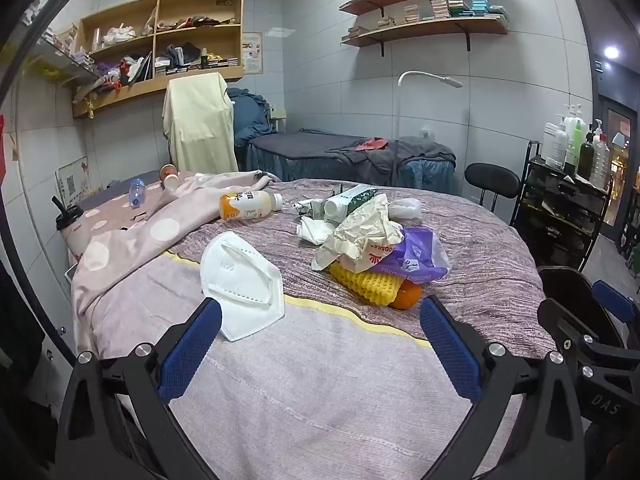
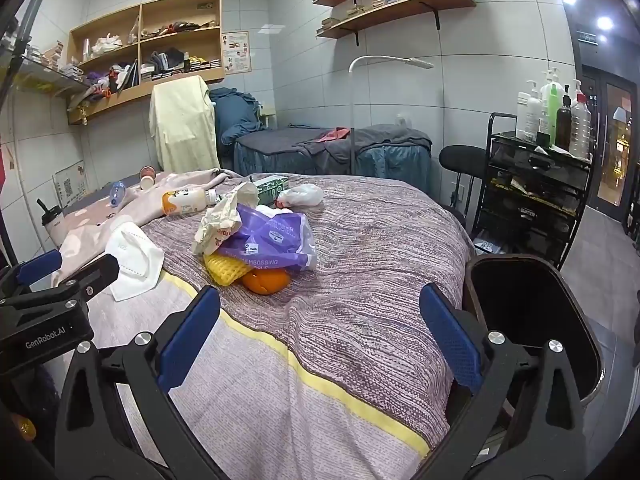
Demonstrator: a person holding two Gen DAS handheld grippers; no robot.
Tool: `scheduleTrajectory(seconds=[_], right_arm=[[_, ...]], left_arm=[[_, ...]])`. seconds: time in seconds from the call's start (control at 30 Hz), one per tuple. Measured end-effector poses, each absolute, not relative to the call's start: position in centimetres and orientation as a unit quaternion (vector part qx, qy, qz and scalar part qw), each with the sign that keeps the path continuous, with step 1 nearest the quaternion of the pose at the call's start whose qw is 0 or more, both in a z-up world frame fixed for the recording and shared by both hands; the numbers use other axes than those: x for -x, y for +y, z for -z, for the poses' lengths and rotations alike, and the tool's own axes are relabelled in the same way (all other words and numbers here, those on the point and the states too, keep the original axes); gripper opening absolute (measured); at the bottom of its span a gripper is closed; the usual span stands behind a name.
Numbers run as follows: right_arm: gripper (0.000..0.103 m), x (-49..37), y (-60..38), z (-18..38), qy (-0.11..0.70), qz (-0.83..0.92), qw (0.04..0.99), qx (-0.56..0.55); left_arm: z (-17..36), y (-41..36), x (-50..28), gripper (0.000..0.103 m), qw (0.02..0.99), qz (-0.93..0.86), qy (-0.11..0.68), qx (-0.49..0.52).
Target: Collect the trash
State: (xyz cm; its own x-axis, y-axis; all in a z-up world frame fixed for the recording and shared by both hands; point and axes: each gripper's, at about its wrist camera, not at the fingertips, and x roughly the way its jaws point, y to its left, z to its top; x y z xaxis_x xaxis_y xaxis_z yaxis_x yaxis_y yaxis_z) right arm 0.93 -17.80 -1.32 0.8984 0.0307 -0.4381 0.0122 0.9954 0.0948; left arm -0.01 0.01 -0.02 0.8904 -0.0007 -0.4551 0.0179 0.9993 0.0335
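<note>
Evidently the collecting has barely begun: both grippers hover over the near end of the bed [image 1: 320, 392] with nothing in them. The left gripper [image 1: 320, 320] has its fingers spread wide, and the right gripper [image 2: 320, 308] likewise stands fully apart and empty.

Trash lies scattered on the striped blanket. Nearest the left gripper is a white N95 mask [image 1: 242, 284], just ahead of its left finger. Further on sits a heap: crumpled paper [image 1: 360, 236] on a purple tissue pack [image 1: 412, 260], over yellow foam netting [image 1: 364, 284] and an orange [image 1: 406, 298]. Behind it lie a yogurt-drink bottle [image 1: 248, 206], a green-and-white carton [image 1: 348, 200] and a white plastic bag [image 1: 406, 208]; a small blue bottle [image 1: 136, 192] and paper cups [image 1: 168, 176] rest well apart at the far left.

A dark bin [image 2: 532, 320] stands beside the bed at the right, just past the right gripper.

My guess is the mask comes next: the left gripper would need to drop onto it and pinch an edge, since it lies flat.

What the heap hides underneath, and the bin's contents, cannot be made out.
</note>
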Motion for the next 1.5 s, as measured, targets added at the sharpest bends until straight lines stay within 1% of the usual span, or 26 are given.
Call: scheduleTrajectory(seconds=[1.23,1.43,1.5], right_arm=[[0.098,-1.4,-17.5,1.4,0.237,-0.010,0.970,-0.046],[0.098,-1.7,-17.5,1.6,0.240,-0.011,0.970,-0.046],[0.098,-1.9,-17.4,1.6,0.242,-0.010,0.969,-0.045]], left_arm=[[1.0,0.8,-0.2,0.098,0.972,0.004,0.236,-0.015],[1.9,1.2,0.0,0.098,0.970,0.007,0.241,-0.015],[1.9,1.3,-0.5,0.098,0.964,0.011,0.266,-0.003]])
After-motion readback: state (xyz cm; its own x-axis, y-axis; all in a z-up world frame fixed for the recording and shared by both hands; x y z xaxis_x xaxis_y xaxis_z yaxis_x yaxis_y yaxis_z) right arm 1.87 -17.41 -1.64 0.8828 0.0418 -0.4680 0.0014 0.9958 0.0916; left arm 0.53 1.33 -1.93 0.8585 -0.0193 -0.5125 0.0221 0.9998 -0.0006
